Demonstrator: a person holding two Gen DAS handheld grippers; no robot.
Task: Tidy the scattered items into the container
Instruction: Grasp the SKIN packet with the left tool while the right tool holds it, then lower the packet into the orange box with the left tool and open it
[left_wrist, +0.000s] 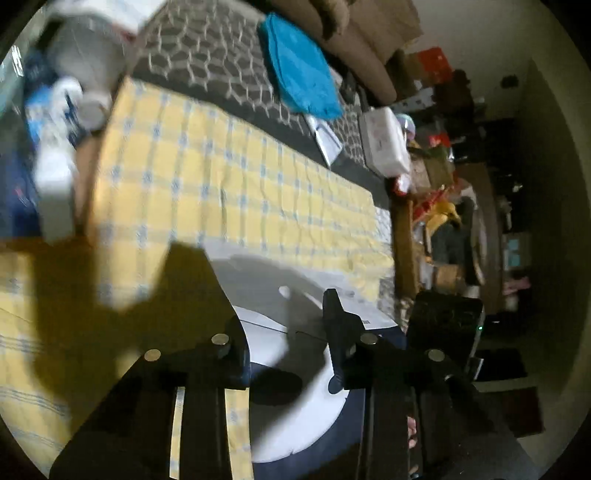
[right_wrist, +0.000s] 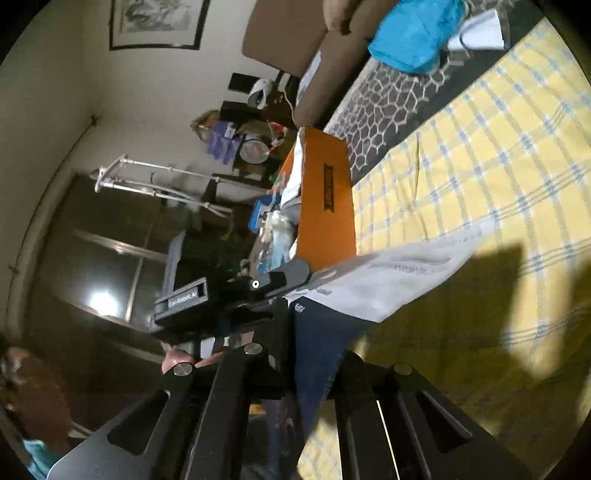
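A flat white-and-navy packet hangs over the yellow checked bedsheet, held between both grippers. My left gripper has its fingers closed in on the packet's white end; from the right wrist view the left gripper clamps that edge. My right gripper is shut on the packet's navy end. The orange box, stuffed with several packets, stands at the bed's edge; in the left wrist view the box is blurred at the upper left.
A teal cloth and white papers lie on the grey patterned blanket. A white pouch sits near the bed's edge. Cluttered shelves and floor surround the bed. A hand holds the left gripper.
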